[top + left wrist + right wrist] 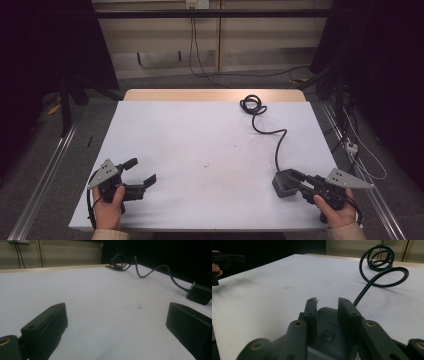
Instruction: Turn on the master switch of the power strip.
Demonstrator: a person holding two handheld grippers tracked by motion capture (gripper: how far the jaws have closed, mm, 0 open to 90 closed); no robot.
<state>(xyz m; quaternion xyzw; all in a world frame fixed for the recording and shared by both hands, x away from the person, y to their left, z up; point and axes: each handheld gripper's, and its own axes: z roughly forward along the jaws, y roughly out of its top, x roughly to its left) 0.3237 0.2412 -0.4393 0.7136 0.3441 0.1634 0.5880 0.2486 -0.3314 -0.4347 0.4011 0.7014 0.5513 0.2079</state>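
The right gripper [300,181] sits over a dark grey power adapter [285,184] at the near right edge of the white worktop [200,145], its jaws narrow and straddling the adapter's top; whether the pads actually press on it is hard to tell. If they do not, a lift would likely let the adapter slip, and its black cable [270,131], running to a coil [252,105] at the far edge, could drag or snag. The left gripper [137,175] rests near left, jaws wide with nothing between them. The adapter's lettering is too dim to read.
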